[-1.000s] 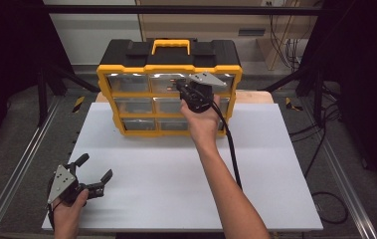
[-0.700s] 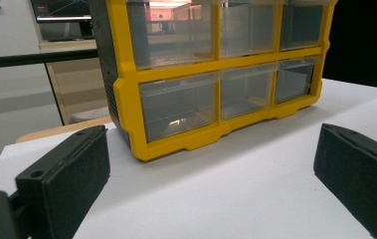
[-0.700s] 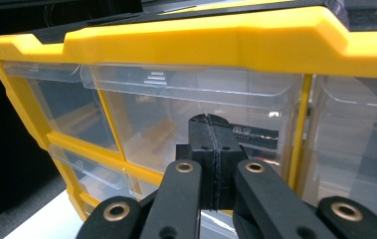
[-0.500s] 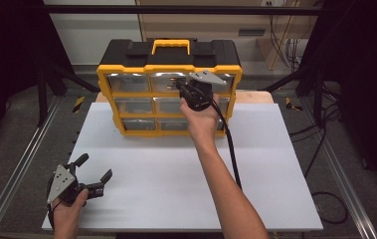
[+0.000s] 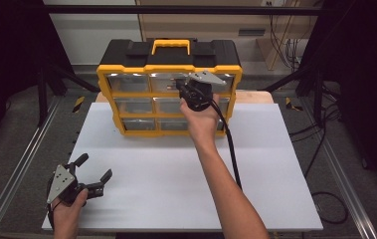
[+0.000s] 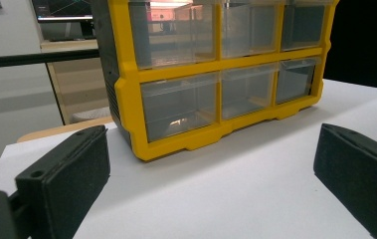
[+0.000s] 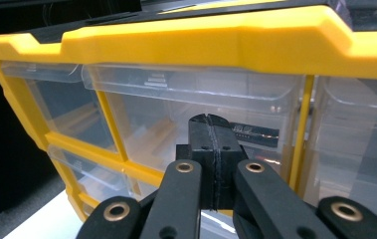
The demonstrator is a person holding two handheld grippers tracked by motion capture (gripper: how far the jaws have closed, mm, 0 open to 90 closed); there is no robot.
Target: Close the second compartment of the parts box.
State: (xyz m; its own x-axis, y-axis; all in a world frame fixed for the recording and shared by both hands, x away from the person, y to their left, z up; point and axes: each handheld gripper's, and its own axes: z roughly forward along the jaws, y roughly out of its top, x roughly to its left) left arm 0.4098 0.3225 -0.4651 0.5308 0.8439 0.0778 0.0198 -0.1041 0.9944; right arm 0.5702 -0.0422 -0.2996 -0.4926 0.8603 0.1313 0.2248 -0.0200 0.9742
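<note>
A yellow-framed organizer [image 5: 168, 94] with clear plastic drawers stood at the 12 o'clock edge of a white board [image 5: 176, 184], its black lid and yellow handle on top. From the high view, the person's right hand covered part of the middle and right-hand drawers, and the drawers' contents were hard to make out through the glare. In the left gripper view the organizer's top was cut off by the frame.

The right gripper [image 5: 192, 89], held against the organizer's face, had its jaws pressed flat together with nothing between them. In the right gripper view the right gripper's tips [image 7: 211, 120] sat at the front of the top middle drawer [image 7: 191, 114]; whether they touched the plastic could not be told. A dark strip behind that drawer's wall was too blurred to identify.

The left gripper [image 5: 92, 175] lay at 8 o'clock on the board, well apart from the organizer, its jaws spread wide and empty. Its black pads [image 6: 71, 174] looked matte and blocky against the smooth white surface.
</note>
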